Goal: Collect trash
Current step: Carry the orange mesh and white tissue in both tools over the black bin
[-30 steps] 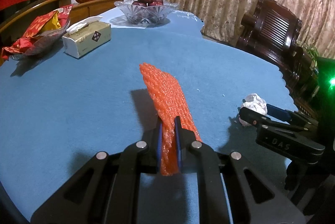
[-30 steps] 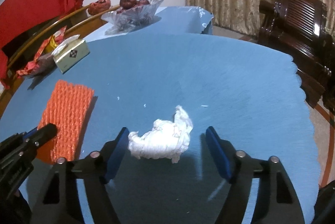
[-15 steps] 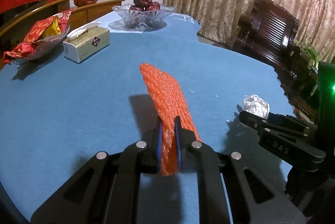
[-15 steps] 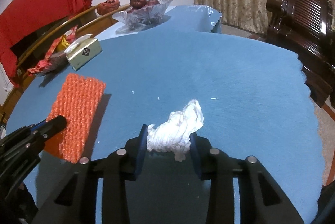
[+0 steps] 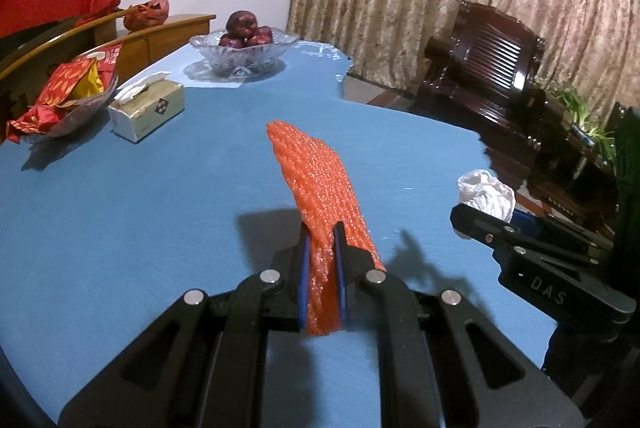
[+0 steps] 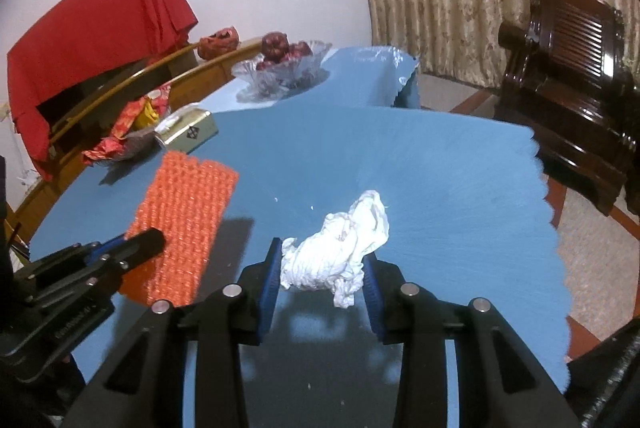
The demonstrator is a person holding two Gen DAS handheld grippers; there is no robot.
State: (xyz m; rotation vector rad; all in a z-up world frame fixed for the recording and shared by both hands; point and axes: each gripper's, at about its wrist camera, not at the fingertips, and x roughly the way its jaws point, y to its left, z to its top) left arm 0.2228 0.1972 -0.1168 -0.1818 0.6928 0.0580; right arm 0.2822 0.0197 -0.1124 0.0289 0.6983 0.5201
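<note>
A blue-covered tabletop (image 6: 420,163) fills the room's middle, with patterned curtains and a dark carved chair (image 6: 576,67) behind it, and a glass fruit bowl (image 5: 244,47), a tissue box (image 5: 150,107) and a dish of red wrappers (image 5: 64,95) along its far side.

Your left tool (image 5: 322,268) is clamped nearly flat on one end of the orange foam net (image 5: 316,179), which sticks out forward and up, clear of the cloth. Your right tool (image 6: 320,276) has just been closing, and its blue pads now press both sides of the crumpled white tissue (image 6: 340,244), about a third open around the wad. Both pieces of trash are off the surface and in your hands, near the edge closest to you. No bin shows in either view, so I cannot tell where you will drop them.

Watch these risks:
- The tissue is soft and loosely bunched; a tail hangs below the pads. A quick swing could let it slide out, I judge.
- The net is gripped only at its end, so it may flap or droop and brush the right tool, which sits close beside it.
- Small white crumbs lie on the cloth; they are easy to leave behind.
- Swinging wide toward the far side could clip the tissue box or the fruit bowl.
</note>
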